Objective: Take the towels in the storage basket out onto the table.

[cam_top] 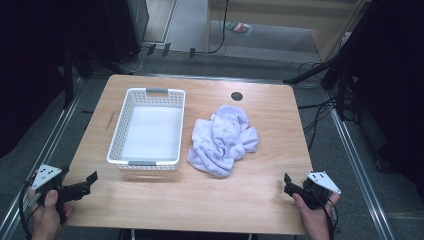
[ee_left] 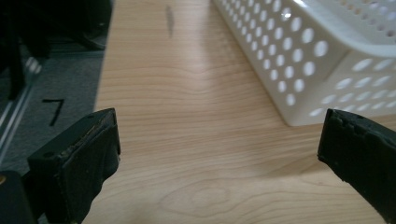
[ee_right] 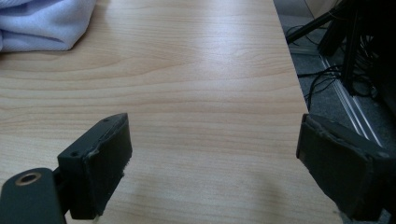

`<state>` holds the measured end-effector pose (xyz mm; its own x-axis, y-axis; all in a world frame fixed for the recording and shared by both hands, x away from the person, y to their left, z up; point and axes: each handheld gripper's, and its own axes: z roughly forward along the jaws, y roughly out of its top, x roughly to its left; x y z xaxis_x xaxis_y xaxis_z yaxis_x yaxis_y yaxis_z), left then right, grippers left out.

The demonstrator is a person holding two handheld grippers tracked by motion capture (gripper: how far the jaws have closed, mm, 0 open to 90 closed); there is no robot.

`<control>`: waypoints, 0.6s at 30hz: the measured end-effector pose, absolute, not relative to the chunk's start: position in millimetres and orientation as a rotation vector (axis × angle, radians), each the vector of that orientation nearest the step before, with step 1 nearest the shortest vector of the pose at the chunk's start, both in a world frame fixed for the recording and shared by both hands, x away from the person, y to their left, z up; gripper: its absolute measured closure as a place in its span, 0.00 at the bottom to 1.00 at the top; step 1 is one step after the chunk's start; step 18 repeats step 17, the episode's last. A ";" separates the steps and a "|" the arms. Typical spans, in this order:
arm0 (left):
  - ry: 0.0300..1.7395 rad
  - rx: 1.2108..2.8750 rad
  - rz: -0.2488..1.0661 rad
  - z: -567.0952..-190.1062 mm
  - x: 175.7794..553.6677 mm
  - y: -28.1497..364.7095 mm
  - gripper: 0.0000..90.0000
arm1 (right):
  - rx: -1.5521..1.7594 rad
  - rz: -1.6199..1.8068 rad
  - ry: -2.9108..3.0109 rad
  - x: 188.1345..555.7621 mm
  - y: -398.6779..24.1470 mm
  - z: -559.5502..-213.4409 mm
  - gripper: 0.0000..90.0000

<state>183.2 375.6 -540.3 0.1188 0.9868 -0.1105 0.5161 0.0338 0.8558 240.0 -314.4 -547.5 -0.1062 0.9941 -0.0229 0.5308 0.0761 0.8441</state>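
Both grippers, left gripper (cam_top: 86, 183) and right gripper (cam_top: 291, 186), wide open, empty, at counter (cam_top: 210, 200) near edge. Pinch crumpled cloth (cam_top: 222, 140) at a raised fold, lift clear, drop into basket (cam_top: 120, 134).

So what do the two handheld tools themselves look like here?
Both are black. The left tool and right tool each carry a pale grey three-cornered plate with small dark dots on top. Black cables trail from each. Their pads look worn and frayed at the edges.
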 end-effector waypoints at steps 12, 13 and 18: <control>1.561 1.582 0.778 -550.3 187.2 371.7 0.00 | 1.517 0.931 1.692 239.2 -314.8 -547.1 0.14; 1.562 1.586 0.769 -550.2 187.3 372.5 0.00 | 1.517 0.901 1.688 238.7 -315.6 -546.9 0.15; 1.559 1.597 0.767 -551.6 188.5 371.4 0.00 | 1.477 0.912 1.698 237.4 -313.4 -546.7 0.13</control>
